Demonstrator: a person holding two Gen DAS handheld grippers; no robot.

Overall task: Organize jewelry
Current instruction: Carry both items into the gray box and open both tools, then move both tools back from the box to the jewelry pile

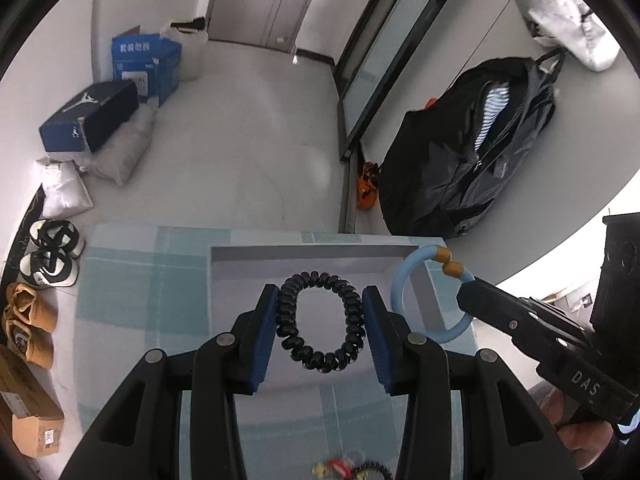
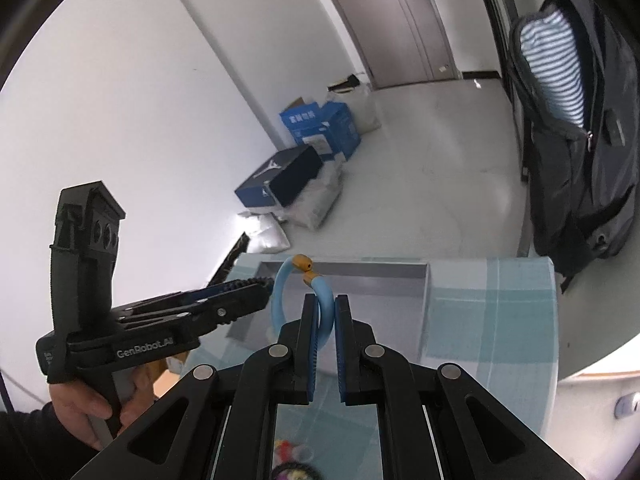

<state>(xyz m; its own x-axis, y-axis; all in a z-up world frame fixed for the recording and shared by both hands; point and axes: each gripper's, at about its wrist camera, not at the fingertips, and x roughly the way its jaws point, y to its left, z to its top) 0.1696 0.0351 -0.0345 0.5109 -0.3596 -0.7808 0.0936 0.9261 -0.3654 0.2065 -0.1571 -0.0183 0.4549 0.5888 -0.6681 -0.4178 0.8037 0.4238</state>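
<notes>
My left gripper (image 1: 320,300) is shut on a black spiral coil bracelet (image 1: 320,322), pressed between its blue pads above a grey open box (image 1: 312,254) on the checked tablecloth. My right gripper (image 2: 326,304) is shut on a light blue bangle (image 2: 280,300) with two tan end caps. In the left wrist view the blue bangle (image 1: 402,292) hangs at the box's right wall, with the right gripper (image 1: 470,292) reaching in from the right. The right wrist view shows the left gripper (image 2: 256,290) side-on at the left with the coil bracelet, over the grey box (image 2: 400,270).
More jewelry pieces (image 1: 348,470) lie blurred on the cloth near the front edge. A black backpack (image 1: 472,148) leans beyond the table at the right. Shoe boxes (image 1: 88,120), bags and shoes (image 1: 52,256) line the floor at the left. A hand (image 2: 92,400) grips the left tool.
</notes>
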